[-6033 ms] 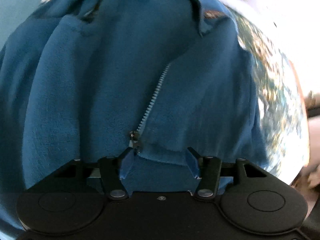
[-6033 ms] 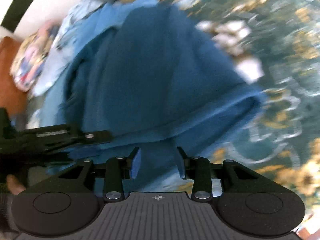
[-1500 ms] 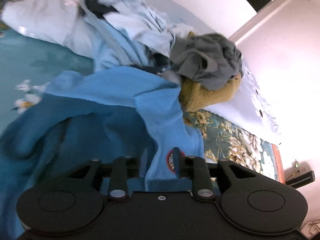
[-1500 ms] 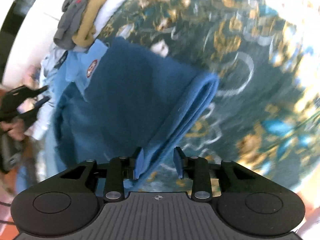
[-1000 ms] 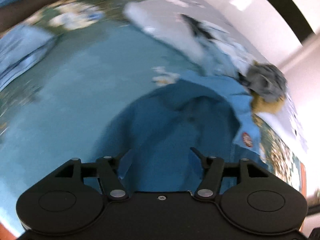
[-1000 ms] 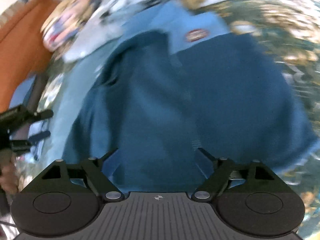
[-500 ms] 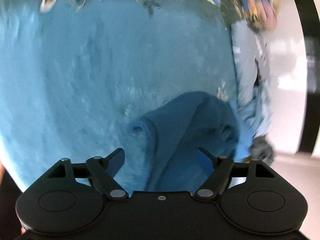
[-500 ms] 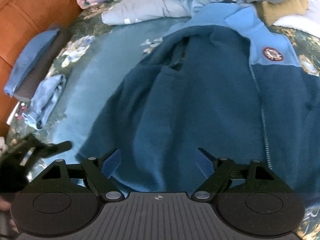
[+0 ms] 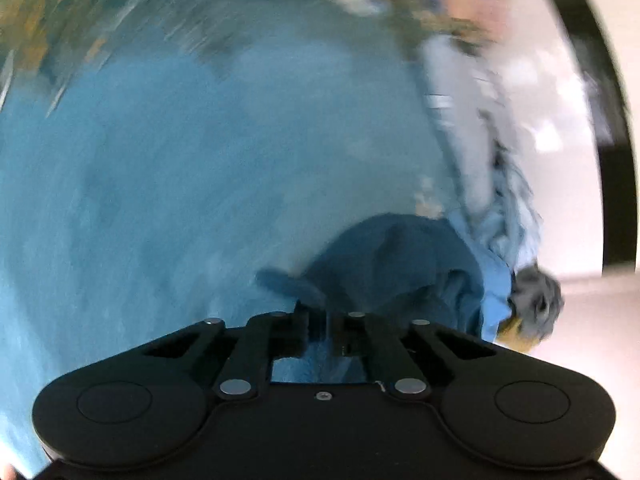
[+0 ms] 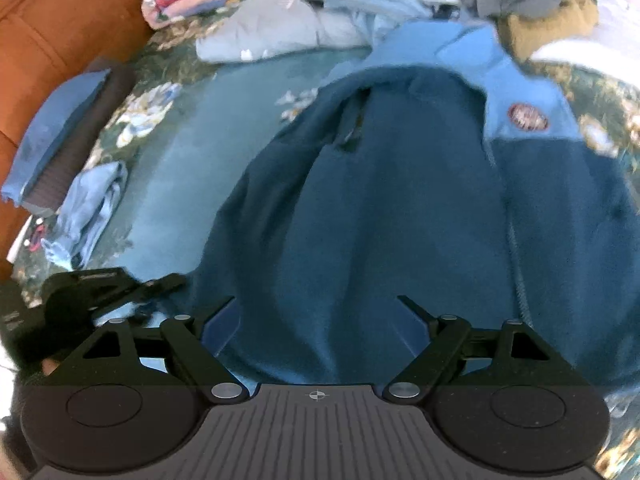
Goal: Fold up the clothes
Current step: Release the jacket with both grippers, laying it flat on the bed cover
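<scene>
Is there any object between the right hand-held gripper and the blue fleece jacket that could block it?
Nothing visible does. The right hand-held gripper is open directly over the blue fleece jacket, with only jacket fabric between its fingers. The left hand-held gripper is off at the jacket's left edge.

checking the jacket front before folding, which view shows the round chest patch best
The right wrist view. There the round red patch sits in plain sight on the light blue yoke of the blue fleece jacket, only slightly blurred. The left wrist view is motion-blurred and shows only a bunched part of the jacket beyond the shut left tool; no patch is visible there.
</scene>
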Motion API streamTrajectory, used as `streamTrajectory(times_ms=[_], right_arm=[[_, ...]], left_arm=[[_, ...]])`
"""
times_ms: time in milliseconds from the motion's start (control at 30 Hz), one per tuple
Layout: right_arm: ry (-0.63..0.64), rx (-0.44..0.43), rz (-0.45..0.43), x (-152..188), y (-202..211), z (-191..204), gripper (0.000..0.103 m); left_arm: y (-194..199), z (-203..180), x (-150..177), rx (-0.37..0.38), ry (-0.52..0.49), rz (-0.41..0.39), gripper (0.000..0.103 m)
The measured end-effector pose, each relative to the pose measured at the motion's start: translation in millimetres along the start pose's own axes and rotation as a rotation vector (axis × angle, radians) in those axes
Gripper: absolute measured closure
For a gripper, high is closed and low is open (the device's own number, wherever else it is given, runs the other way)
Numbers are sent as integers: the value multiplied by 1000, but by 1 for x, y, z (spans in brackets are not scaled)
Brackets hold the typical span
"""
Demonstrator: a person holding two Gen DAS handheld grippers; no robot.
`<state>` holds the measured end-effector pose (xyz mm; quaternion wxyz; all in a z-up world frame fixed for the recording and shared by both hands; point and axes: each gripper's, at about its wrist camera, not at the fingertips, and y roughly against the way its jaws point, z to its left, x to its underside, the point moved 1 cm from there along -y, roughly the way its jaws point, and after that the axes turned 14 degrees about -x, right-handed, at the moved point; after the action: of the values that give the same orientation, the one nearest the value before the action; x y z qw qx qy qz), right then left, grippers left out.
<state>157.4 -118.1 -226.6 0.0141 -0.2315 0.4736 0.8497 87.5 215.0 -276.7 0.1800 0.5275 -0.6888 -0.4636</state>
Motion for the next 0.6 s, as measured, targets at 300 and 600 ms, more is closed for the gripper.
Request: streamTrajectory(times_ms=[300, 600], right_arm=[[5, 105, -107, -31, 40, -59, 21], [-10, 135, -141, -59, 58, -119, 21]], left_arm=[[59, -120, 71, 255, -736, -148, 101], [13, -163, 172, 361, -846, 163, 100]])
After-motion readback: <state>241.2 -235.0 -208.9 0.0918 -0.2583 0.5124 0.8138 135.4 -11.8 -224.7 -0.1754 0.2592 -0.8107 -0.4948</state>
